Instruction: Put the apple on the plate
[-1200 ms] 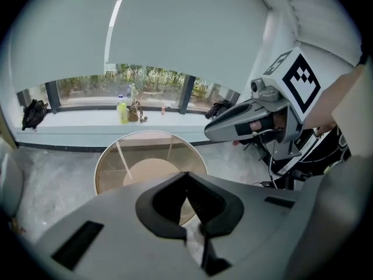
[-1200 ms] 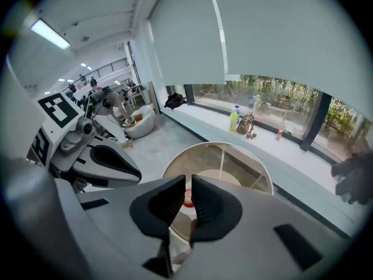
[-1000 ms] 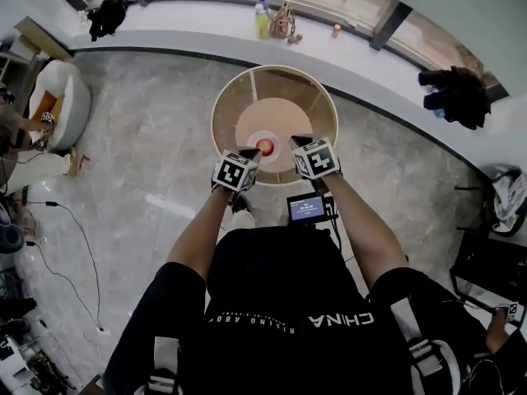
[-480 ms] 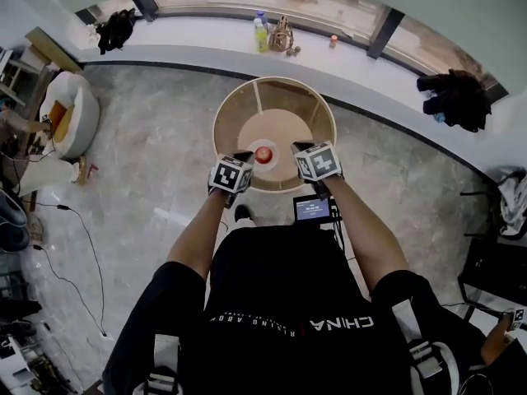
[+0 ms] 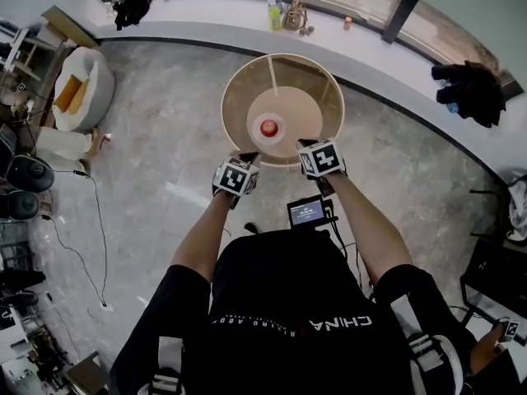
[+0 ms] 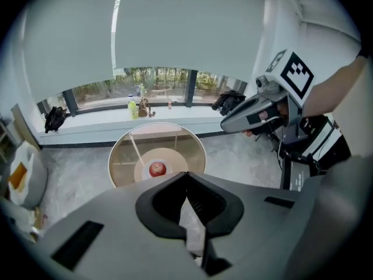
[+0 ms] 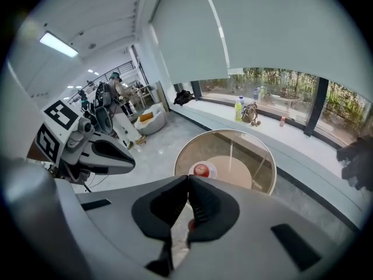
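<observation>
A red apple sits on a small white plate at the middle of a round glass table. It also shows in the left gripper view as the apple on the plate, and in the right gripper view as the apple on the plate. My left gripper hangs at the table's near rim, shut and empty. My right gripper is beside it over the rim, also shut and empty. Each gripper view, left and right, shows the jaw tips touching.
A window ledge beyond the table carries bottles and a small bag. A white armchair stands at the left, and dark clothing lies on the ledge at right. Cables trail on the marble floor. A small screen hangs at the person's waist.
Both grippers have drawn back from beside the apple to the table's near rim. The apple stays on the plate.
</observation>
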The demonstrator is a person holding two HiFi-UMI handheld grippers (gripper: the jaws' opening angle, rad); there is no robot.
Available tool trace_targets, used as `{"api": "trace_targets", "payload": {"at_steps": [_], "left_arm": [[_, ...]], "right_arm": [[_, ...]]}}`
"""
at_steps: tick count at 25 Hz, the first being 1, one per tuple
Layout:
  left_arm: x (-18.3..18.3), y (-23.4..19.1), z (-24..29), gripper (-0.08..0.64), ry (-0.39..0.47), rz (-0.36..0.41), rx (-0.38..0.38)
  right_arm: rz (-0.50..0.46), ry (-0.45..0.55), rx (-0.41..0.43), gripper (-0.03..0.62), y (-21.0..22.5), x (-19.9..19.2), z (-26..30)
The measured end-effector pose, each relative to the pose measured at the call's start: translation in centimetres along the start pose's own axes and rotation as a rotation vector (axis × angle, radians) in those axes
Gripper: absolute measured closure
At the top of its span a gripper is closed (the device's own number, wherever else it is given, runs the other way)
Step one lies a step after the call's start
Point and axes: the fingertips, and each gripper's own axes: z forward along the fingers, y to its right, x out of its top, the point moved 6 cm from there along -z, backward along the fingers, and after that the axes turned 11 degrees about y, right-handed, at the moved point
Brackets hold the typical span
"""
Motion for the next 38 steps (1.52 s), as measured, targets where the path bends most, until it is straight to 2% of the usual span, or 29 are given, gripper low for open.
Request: {"api": "trace_targets", "payload": {"at_steps": [2, 6, 11, 14, 17, 23, 28, 34, 38], "left_arm": [[-1.6, 0.4, -1.3, 0.543, -0.02, 0.025, -0.004], [-3.6, 1.1, -4.7, 0.543, 0.033, 0.019, -0.03], [-8.0, 1.2, -11.0, 0.543, 0.097, 0.039, -0.101], [-11.4, 1.3, -14.4, 0.543, 0.098, 0.054, -0.13], [-13.5, 2.2, -16.8, 0.543, 0.104, 0.048, -0.144], [-16.4, 6.0, -18.8, 0.543, 0.125, 0.051, -0.174], [-18.8, 8.6, -19.3, 0.543, 0.132, 0.005, -0.146], [-19.4, 11.0, -19.2, 0.543, 0.13, -0.032, -0.083], [-19.0, 12.8, -19.5, 0.543, 0.127, -0.062, -0.03]], "right_arm": [[-0.012, 0.001, 0.002, 0.563, -1.8, -0.6, -0.5], [-0.029, 0.007, -0.036, 0.563, -5.4, -1.7, -1.3], [-0.042, 0.038, -0.081, 0.563, -12.8, -2.4, -2.2], [-0.047, 0.052, -0.111, 0.563, -17.4, -3.5, -3.6], [-0.05, 0.046, -0.141, 0.563, -20.1, -5.3, -5.9], [-0.058, 0.041, -0.159, 0.563, -22.8, -9.6, -9.8], [-0.125, 0.019, -0.138, 0.563, -24.2, -12.9, -11.7], [-0.187, 0.04, -0.087, 0.563, -24.1, -14.5, -14.1], [-0.178, 0.061, -0.052, 0.563, -23.6, -15.3, -16.2]]}}
